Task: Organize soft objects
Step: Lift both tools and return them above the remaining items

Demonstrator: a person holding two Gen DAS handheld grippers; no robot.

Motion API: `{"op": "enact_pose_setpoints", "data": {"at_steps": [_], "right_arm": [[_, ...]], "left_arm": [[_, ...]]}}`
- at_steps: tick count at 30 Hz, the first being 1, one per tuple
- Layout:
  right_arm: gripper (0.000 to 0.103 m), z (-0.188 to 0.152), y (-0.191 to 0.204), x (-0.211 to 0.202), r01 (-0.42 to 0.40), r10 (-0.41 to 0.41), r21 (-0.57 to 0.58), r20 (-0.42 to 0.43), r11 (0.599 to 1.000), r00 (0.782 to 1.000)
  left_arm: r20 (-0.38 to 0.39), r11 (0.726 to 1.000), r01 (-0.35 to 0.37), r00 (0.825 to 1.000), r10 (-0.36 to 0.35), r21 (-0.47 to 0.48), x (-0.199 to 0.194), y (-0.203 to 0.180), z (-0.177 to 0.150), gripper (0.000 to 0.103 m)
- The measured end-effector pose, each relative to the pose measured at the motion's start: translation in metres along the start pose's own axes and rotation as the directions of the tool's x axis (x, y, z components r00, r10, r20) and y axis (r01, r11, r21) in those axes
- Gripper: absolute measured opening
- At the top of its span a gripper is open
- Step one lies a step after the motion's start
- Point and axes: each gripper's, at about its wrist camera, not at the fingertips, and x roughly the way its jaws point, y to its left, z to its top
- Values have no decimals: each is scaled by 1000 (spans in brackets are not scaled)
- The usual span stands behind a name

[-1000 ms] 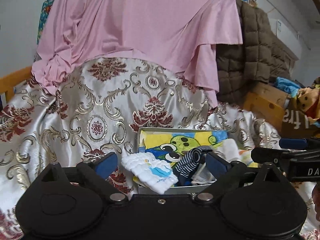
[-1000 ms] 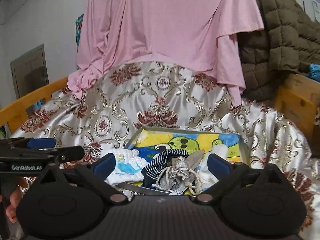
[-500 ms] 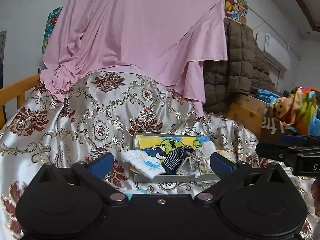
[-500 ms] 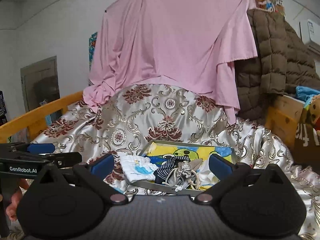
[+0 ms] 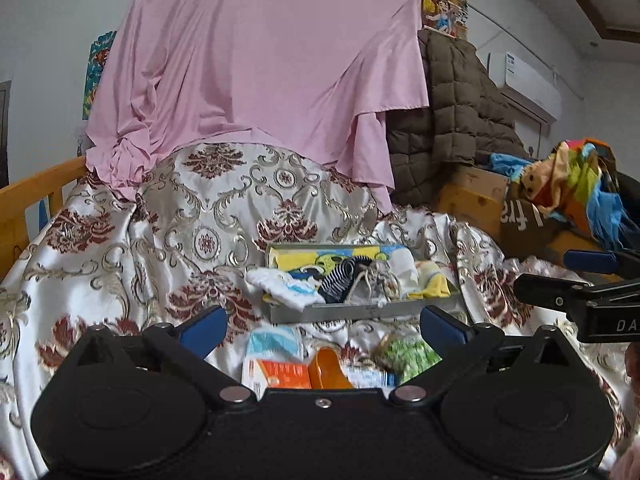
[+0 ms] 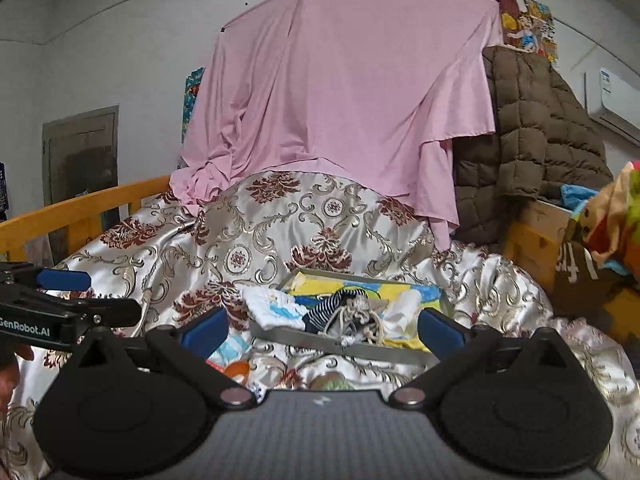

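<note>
Inside, the shallow grey metal tray with a cartoon-printed bottom (image 5: 352, 312) held a heap of small soft things: a white baby sock with blue trim (image 5: 286, 289) draped over its left rim, a navy-and-white striped sock (image 5: 340, 276) in the middle, a grey cloth pouch with a pale drawstring cord (image 5: 376, 286) against it, and white and yellow cloths (image 5: 420, 276) toward the right end. That tray lay on the silver brocade bedspread with dark red medallions (image 5: 180, 240), its long axis running left to right across both views, slightly skewed in the right wrist view. Nearer the cameras, a blurred orange-and-white packet (image 5: 280, 374) and a green patterned bundle (image 5: 408, 354) lay on the bedspread.

Both pairs of tongs were held low and nearly level, side by side, aimed at the tray but well short of it. The left tongs (image 5: 322, 322) had just been opening and stood wide with nothing between them; the right tongs (image 6: 322, 326) were likewise spread apart and empty.
</note>
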Motion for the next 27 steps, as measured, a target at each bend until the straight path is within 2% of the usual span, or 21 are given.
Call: {"op": "enact_pose_setpoints", "data": {"at_steps": [13,22,27], "right_arm": [[103,-51,9,-33,49,-49,24,-22,998,999],[103,-78,17,-41,61,-60,17,-67,998,996],[103,-91,18,-41,78,-78,-1,-114,997,990]], "left_arm": [[-54,999,32,998,-30,28,-13,-2,-50,102],[-92,998,49,995,-44,49,-11,1,-65,102],[-145,997,63,988,-56,46,-2,3,-71,102]]}}
